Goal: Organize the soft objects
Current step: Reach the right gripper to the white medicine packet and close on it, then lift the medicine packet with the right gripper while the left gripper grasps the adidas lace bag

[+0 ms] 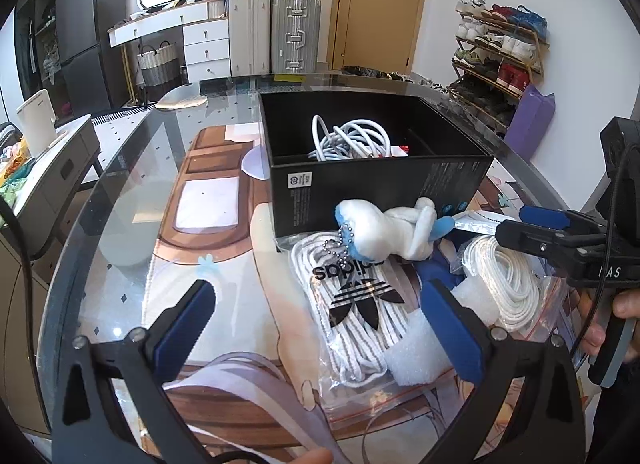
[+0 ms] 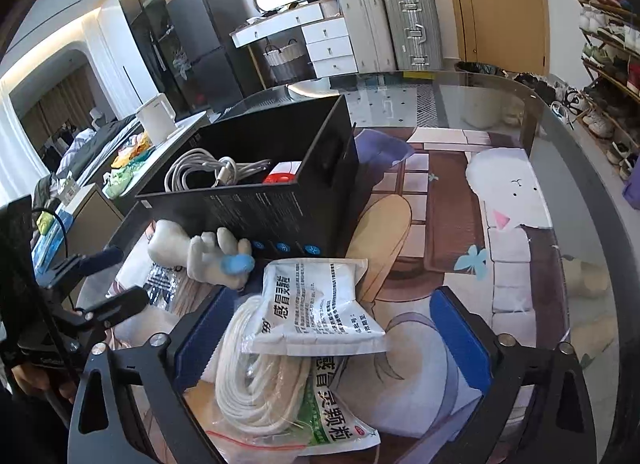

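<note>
Your left gripper (image 1: 318, 328) hangs spread wide above the glass table (image 1: 120, 224), nothing between its blue pads, with the bag of white shoelaces (image 1: 352, 304) (the one with the trefoil logo) lying just ahead between the fingers and a block of white foam (image 1: 416, 356) against the right pad. Your right gripper (image 2: 336, 340) is likewise released, its fingers straddling a coil of white cord (image 2: 256, 376) in a clear zip bag and two white medicine sachets (image 2: 324, 308), one stacked over the other; neither pad visibly presses on them. A little farther on, the white plush toy (image 1: 388, 232) with blue tips and a bead chain lies on the table, leaning against the near wall of the black box (image 1: 380, 180). Inside that box sit a bundle of white cable (image 1: 348, 140) and something small and red (image 2: 280, 178). Beyond the table stand suitcases (image 1: 276, 32), a white drawer unit (image 1: 206, 46) and a shoe rack (image 1: 496, 52).
</note>
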Demonstrator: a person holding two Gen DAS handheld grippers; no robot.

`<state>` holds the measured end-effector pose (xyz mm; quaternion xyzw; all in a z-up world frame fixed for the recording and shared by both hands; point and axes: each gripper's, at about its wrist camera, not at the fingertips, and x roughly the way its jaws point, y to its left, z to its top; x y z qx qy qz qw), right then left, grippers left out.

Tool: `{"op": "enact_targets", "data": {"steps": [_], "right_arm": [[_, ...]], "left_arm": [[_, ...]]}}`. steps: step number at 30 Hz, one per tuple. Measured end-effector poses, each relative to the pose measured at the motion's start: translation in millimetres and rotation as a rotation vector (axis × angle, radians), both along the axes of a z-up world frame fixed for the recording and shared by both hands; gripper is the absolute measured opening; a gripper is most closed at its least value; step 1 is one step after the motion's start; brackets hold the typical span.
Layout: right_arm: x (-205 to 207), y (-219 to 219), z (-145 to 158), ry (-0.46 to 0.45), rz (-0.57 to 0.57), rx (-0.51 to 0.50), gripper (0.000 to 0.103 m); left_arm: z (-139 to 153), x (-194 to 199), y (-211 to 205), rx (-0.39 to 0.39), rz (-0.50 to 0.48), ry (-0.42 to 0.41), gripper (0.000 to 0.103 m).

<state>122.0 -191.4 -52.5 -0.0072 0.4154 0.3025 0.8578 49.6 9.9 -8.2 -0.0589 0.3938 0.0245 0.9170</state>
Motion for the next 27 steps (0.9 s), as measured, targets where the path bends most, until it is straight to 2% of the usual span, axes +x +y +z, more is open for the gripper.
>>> {"op": "enact_targets", "data": {"steps": [5, 14, 17, 20, 22, 27], "right_arm": [[6, 1, -4, 0.032, -0.010, 0.012, 0.096], [15, 0, -15, 0.069, -0.006, 0.036, 0.085], [14, 1, -15, 0.067, 0.003, 0.039, 0.078], [13, 3, -15, 0.063, 0.021, 0.042, 0.067], [12, 3, -15, 0.068, 0.037, 0.058, 0.056], [5, 6, -10, 0.026, 0.068, 0.057, 0.048]], "left_arm": [[0, 1, 1, -0.002, -0.003, 0.004, 0.103], [0, 1, 0, -0.006, -0.011, 0.015, 0.103], [0, 1, 0, -0.004, -0.015, 0.020, 0.103], [1, 2, -2, 0.004, -0.017, 0.023, 0.103], [1, 2, -2, 0.007, -0.015, 0.025, 0.103], [2, 1, -3, 0.011, -0.013, 0.033, 0.103]]}}
